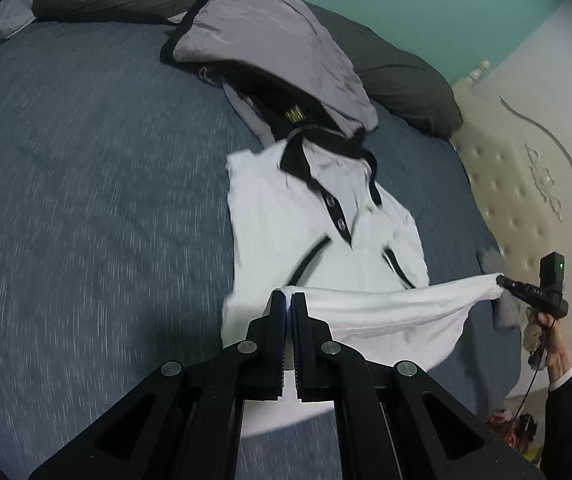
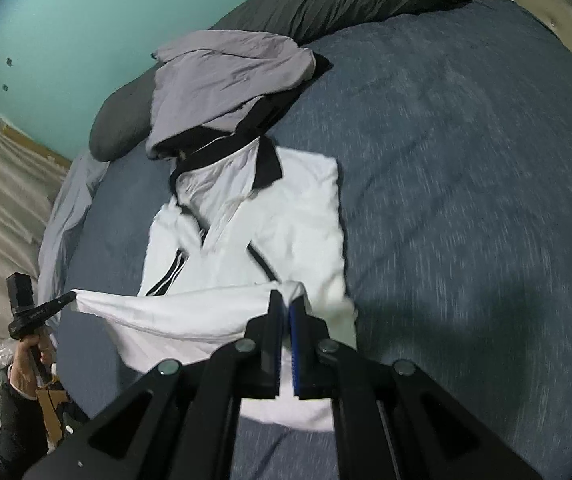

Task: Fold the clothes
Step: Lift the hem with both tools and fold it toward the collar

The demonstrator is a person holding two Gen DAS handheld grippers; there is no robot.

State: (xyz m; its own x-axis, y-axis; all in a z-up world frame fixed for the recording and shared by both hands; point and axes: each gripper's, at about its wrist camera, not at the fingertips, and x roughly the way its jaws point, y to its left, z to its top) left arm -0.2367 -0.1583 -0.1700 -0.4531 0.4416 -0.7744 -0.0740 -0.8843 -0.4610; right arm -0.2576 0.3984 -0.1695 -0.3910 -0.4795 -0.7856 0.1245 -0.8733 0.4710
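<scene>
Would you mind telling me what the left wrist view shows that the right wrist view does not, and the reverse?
Only the left wrist view: the shirt's buttoned placket and the cream tufted headboard.
Only the right wrist view: the striped curtain at its left edge.
Both: the white polo shirt on the blue bedspread, its lifted hem pinched by the shut left gripper and right gripper, and the grey garment beyond.

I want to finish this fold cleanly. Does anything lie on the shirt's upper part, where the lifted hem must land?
Nothing visible does. Both grippers, left and right, pinch the hem of the white shirt. The grey garment lies beyond its collar.
</scene>
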